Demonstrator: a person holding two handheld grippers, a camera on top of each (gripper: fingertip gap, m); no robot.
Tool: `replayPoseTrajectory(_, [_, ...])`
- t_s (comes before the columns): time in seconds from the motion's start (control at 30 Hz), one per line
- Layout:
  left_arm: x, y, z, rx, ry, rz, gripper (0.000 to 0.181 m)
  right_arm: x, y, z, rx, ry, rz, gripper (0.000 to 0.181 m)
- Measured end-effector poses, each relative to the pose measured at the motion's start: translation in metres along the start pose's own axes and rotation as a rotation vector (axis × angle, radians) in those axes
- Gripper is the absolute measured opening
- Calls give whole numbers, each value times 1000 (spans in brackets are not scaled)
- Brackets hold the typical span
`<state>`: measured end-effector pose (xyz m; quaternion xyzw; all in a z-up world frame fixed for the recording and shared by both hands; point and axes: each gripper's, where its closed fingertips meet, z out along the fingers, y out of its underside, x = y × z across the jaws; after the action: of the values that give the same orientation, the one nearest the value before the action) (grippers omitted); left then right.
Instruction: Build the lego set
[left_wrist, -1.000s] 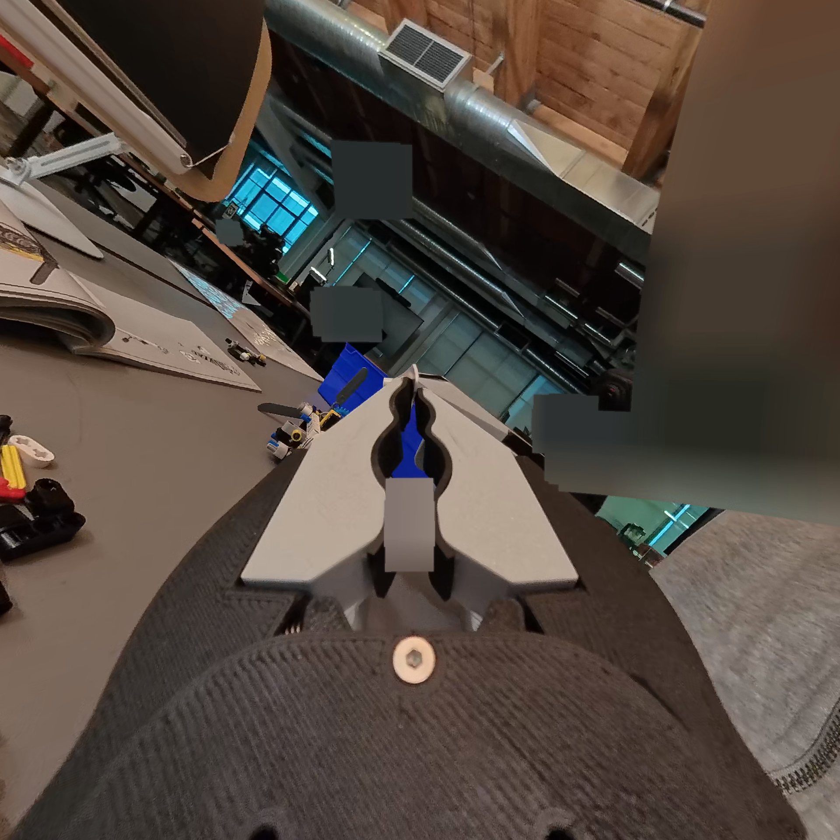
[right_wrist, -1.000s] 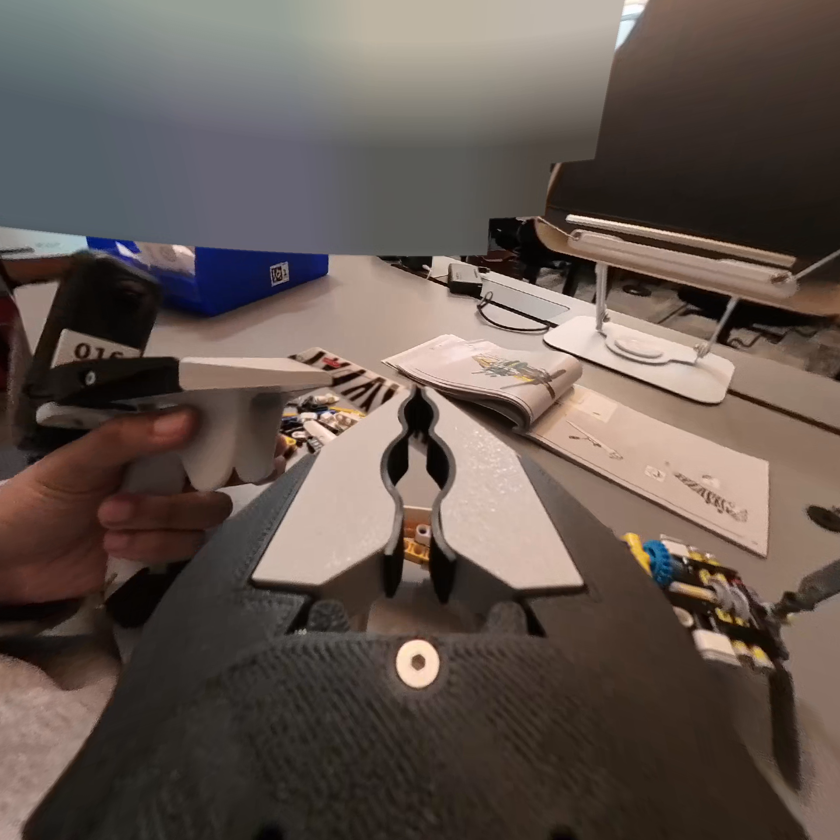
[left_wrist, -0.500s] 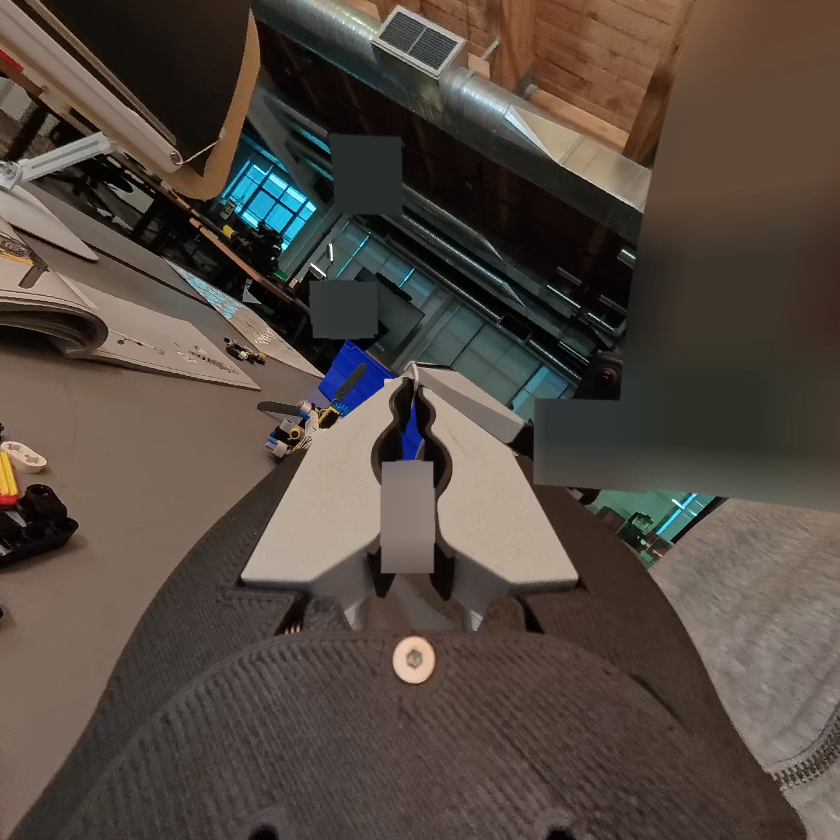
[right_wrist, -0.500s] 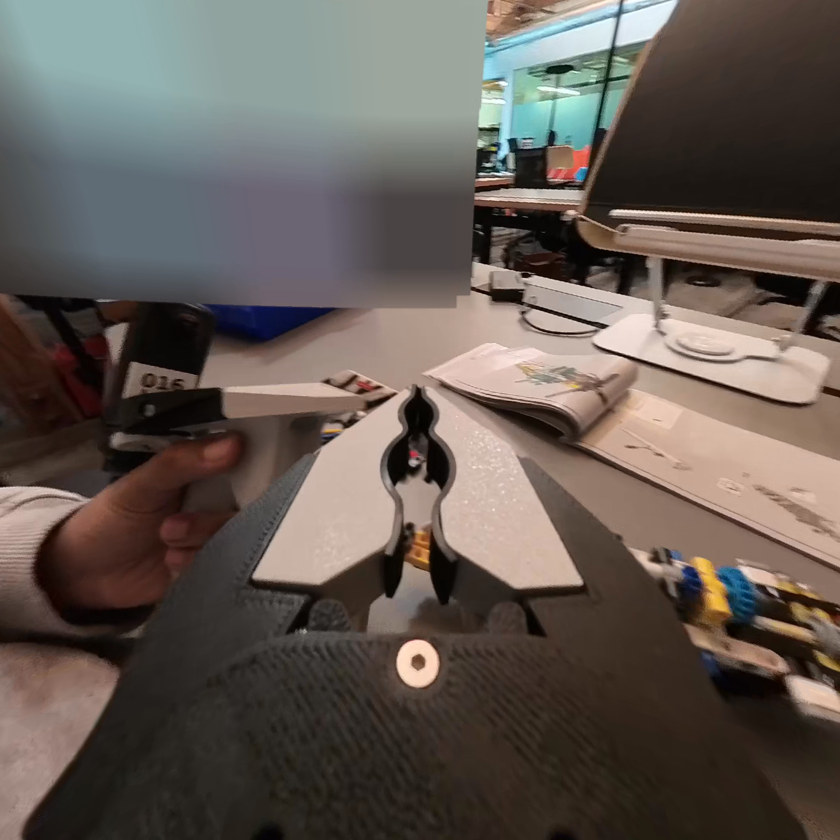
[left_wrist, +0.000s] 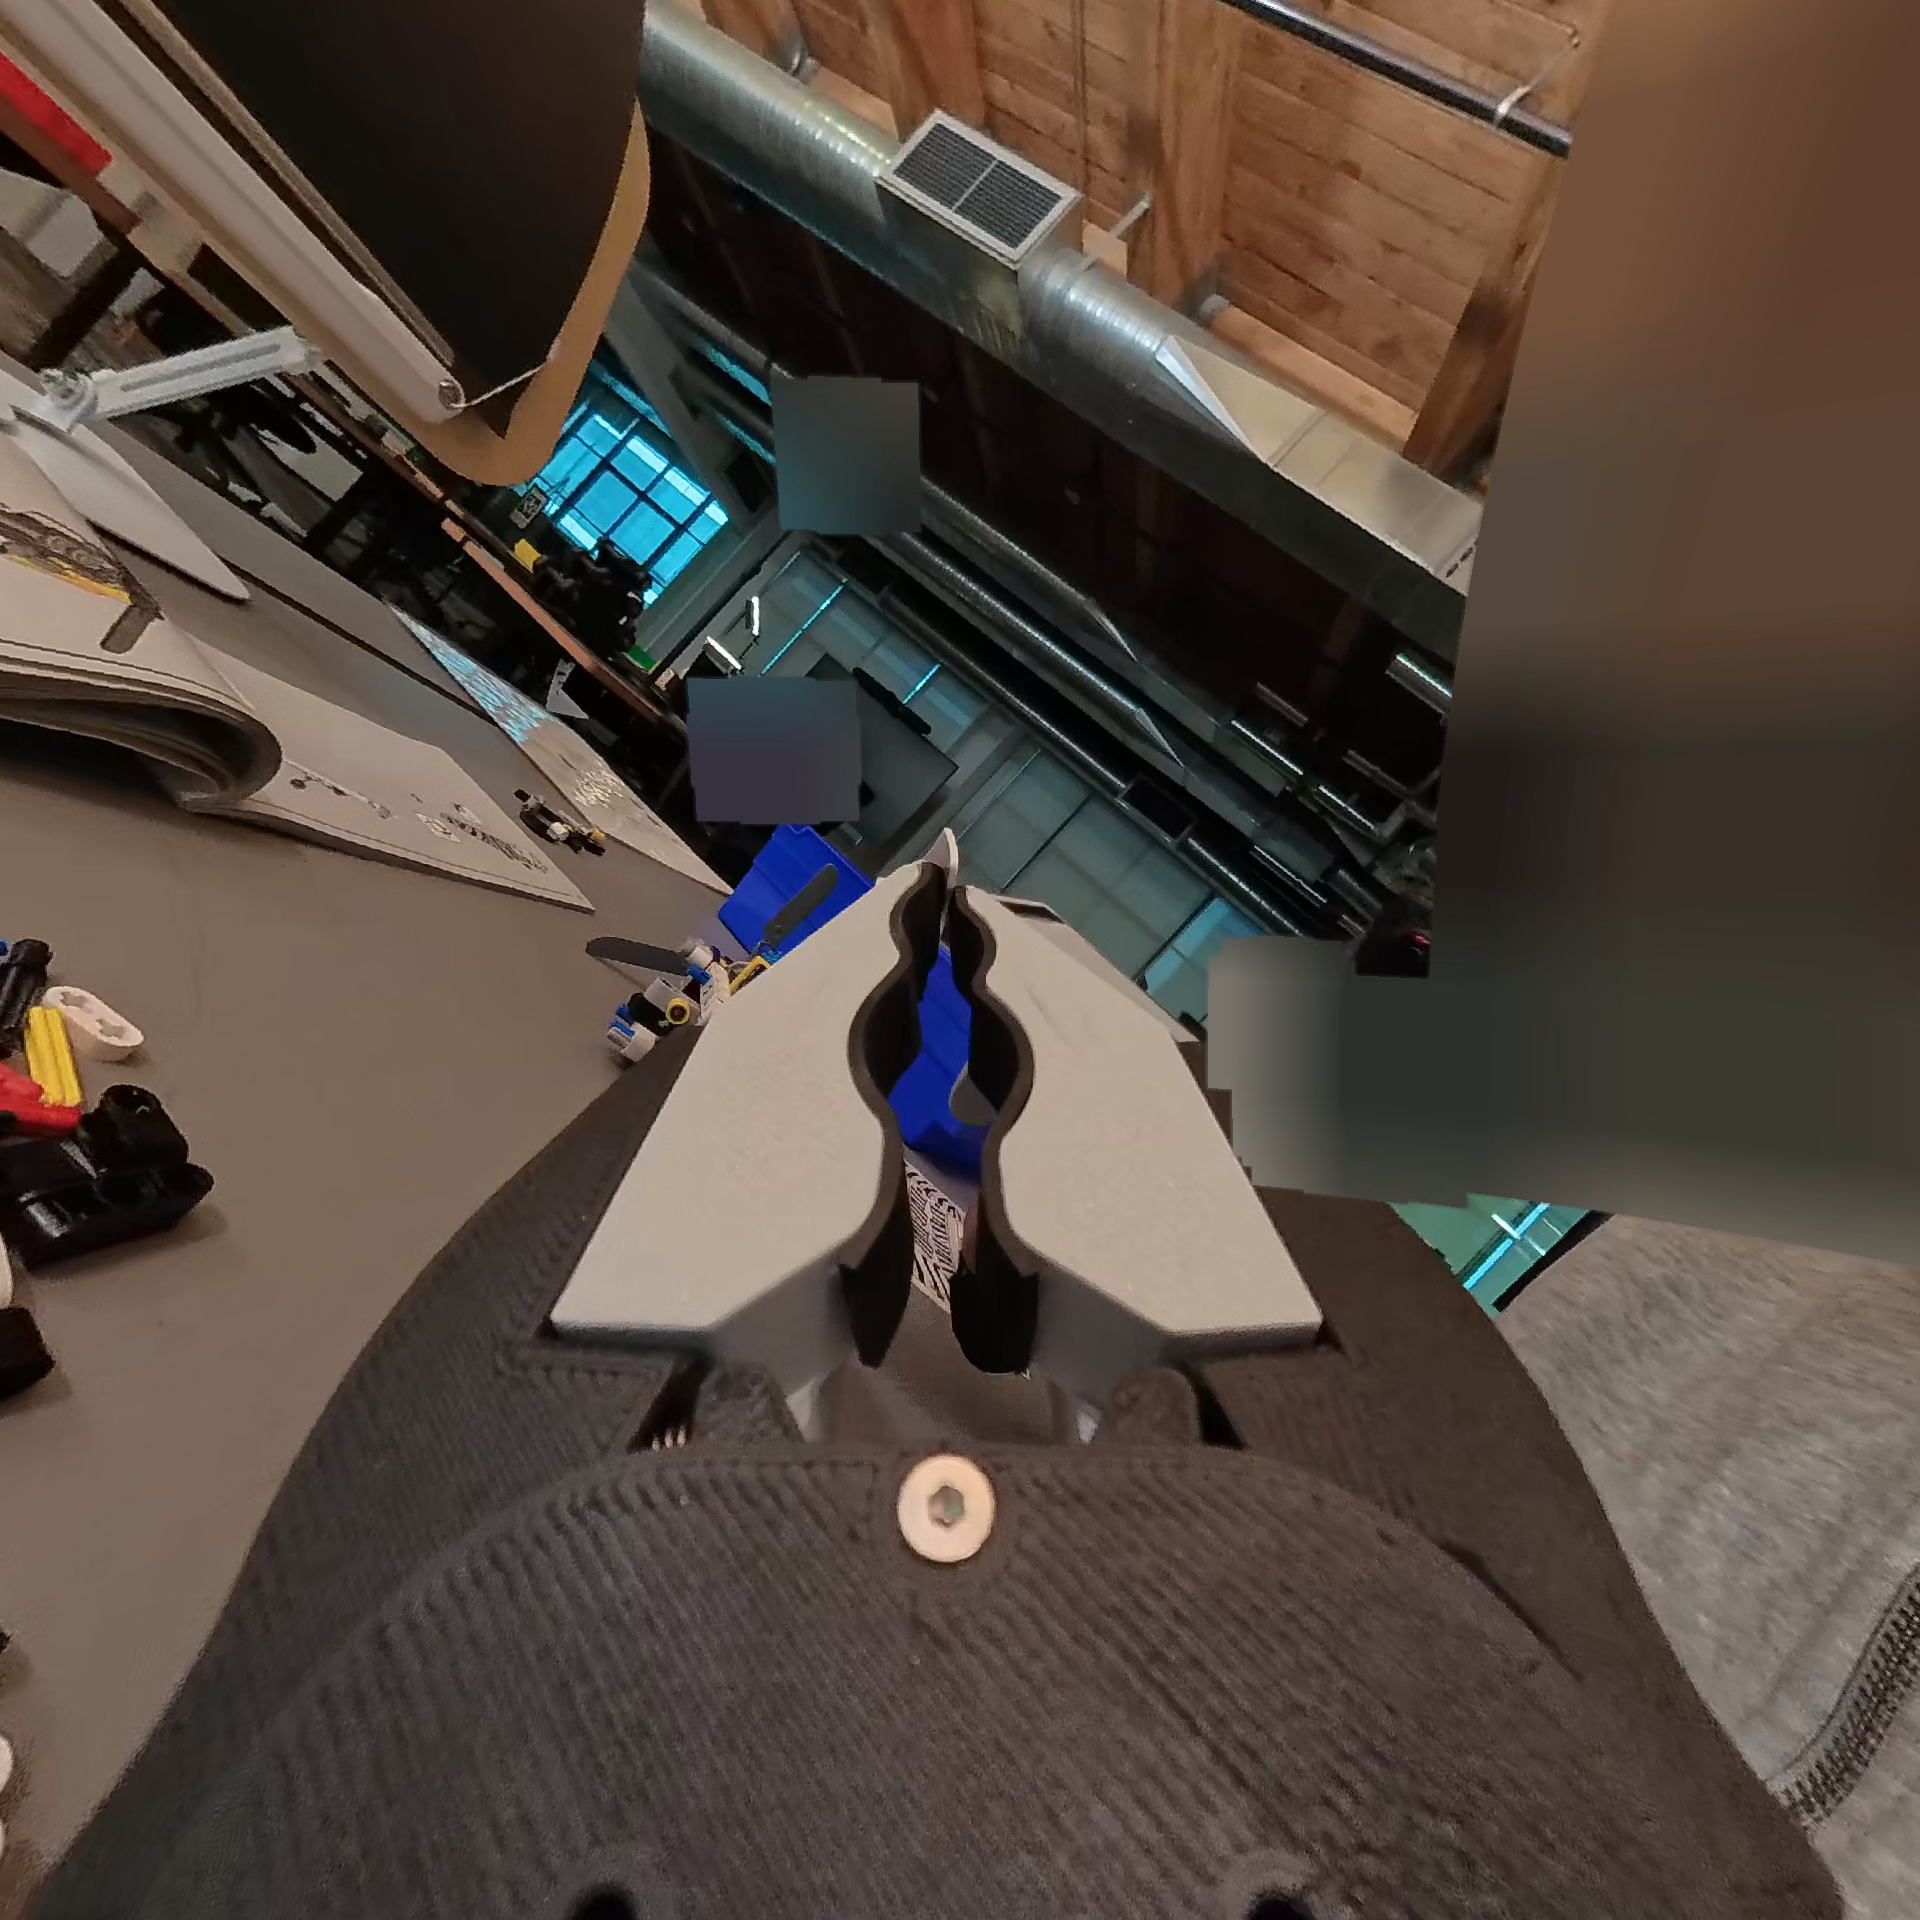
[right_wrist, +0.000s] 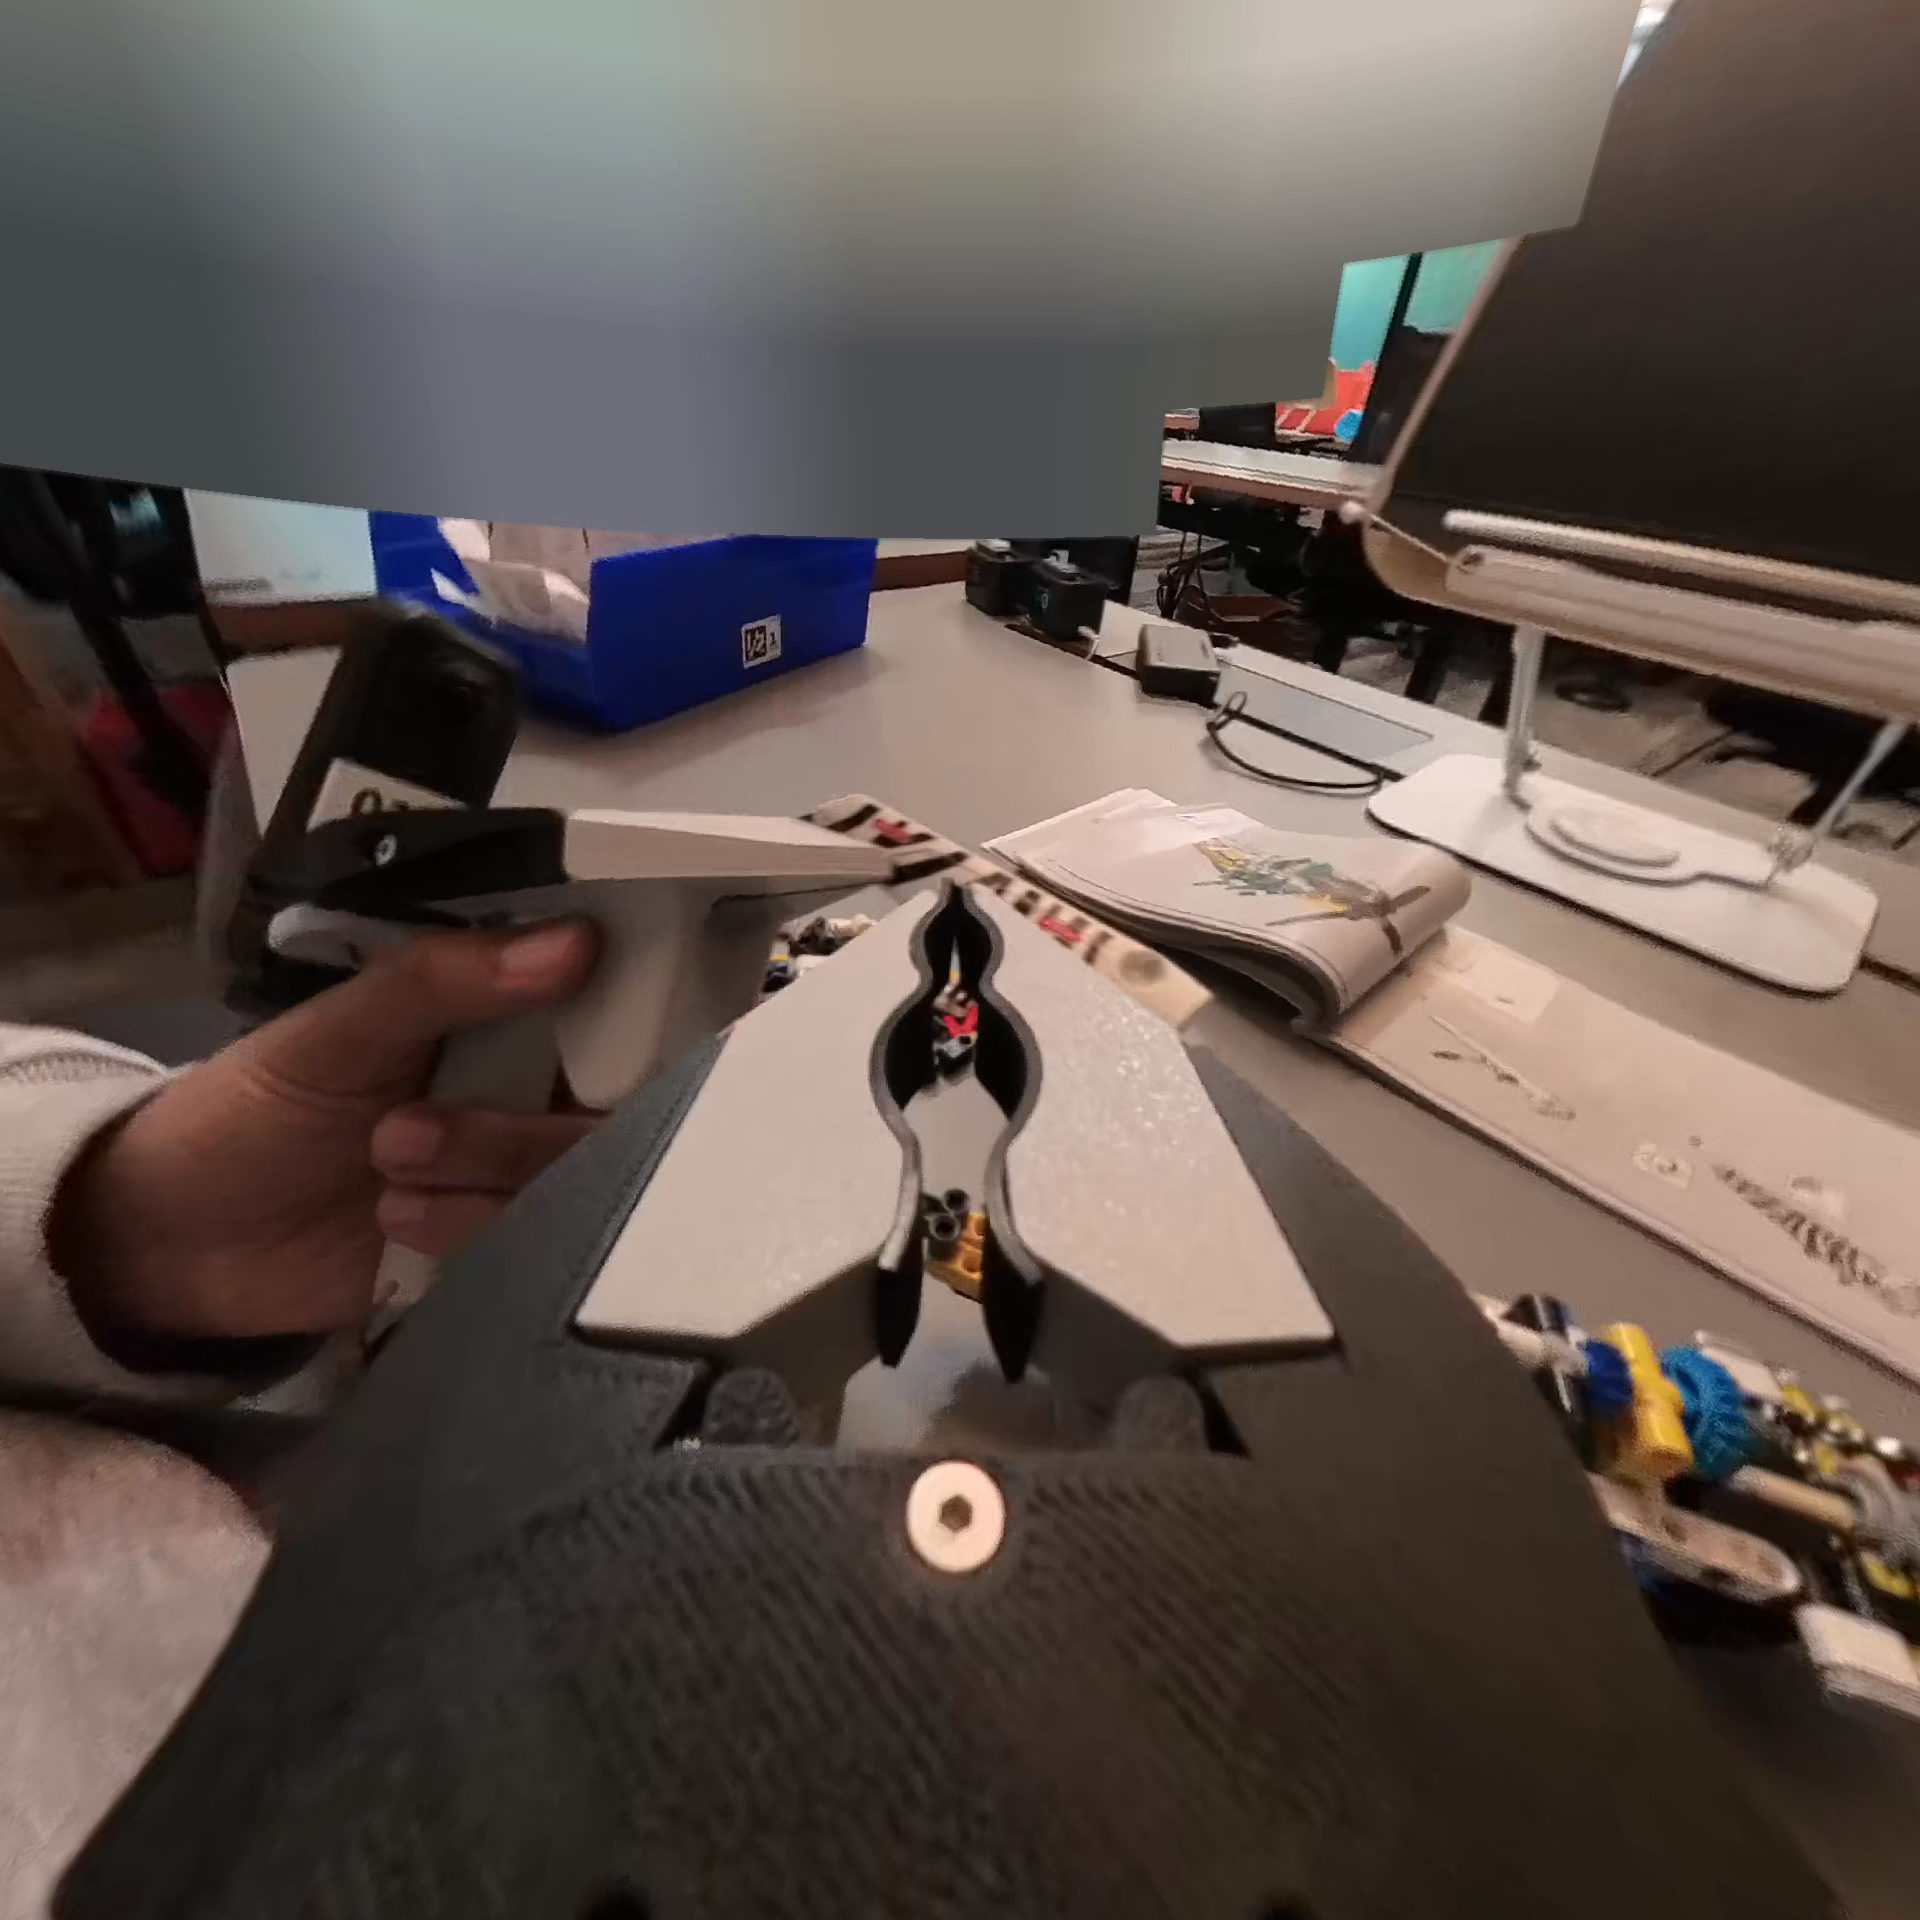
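Note:
My left gripper (left_wrist: 940, 883) is shut and raised off the grey table (left_wrist: 343, 1039), tilted upward. A thin pale sliver shows at its tips; I cannot tell what it is. My right gripper (right_wrist: 951, 899) is shut, with its tips almost touching the left gripper (right_wrist: 727, 857), which a hand holds at the left. A partly built lego model (right_wrist: 1683, 1434) with blue and yellow parts lies at the right gripper's lower right. It also shows in the left wrist view (left_wrist: 675, 1003), with grey blades. Loose black, yellow and white parts (left_wrist: 94, 1164) lie at the left.
An open instruction booklet (right_wrist: 1299, 914) lies ahead of the right gripper, and a sticker sheet (right_wrist: 1049, 920) lies beside it. A blue bin (right_wrist: 665, 623) stands at the back left. A monitor on a white stand (right_wrist: 1621, 862) is at the back right. More loose parts (right_wrist: 810, 940) lie under the left gripper. The tips of both grippers are at nearly the same place. The partly built lego model (right_wrist: 1683, 1434) is about equally far from each gripper, around 15 cm.
The right gripper has swung back to the left, so the blue bin shows again and the model sits lower right. The left gripper has barely moved. Both stay shut.

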<state>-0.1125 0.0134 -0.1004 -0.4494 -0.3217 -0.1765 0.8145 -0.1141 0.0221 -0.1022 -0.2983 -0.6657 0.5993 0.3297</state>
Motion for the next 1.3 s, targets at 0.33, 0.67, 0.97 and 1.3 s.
replayPoseTrajectory(0.33, [-2, -7, -4, 41, 7, -41, 0, 23, 6, -11, -50, 100, -65, 0])
replayPoseTrajectory(0.67, [-3, -8, -4, 50, 8, -46, 0, 5, 6, -3, -84, 86, -234, 0])
replayPoseTrajectory(0.97, [-1, -7, -3, 43, 13, -38, 0, 4, 3, -2, -61, 63, -182, 0])
replayPoseTrajectory(1.3, [0, -8, -4, 53, 18, -35, 0, 22, 4, -12, -53, 88, -56, 0])
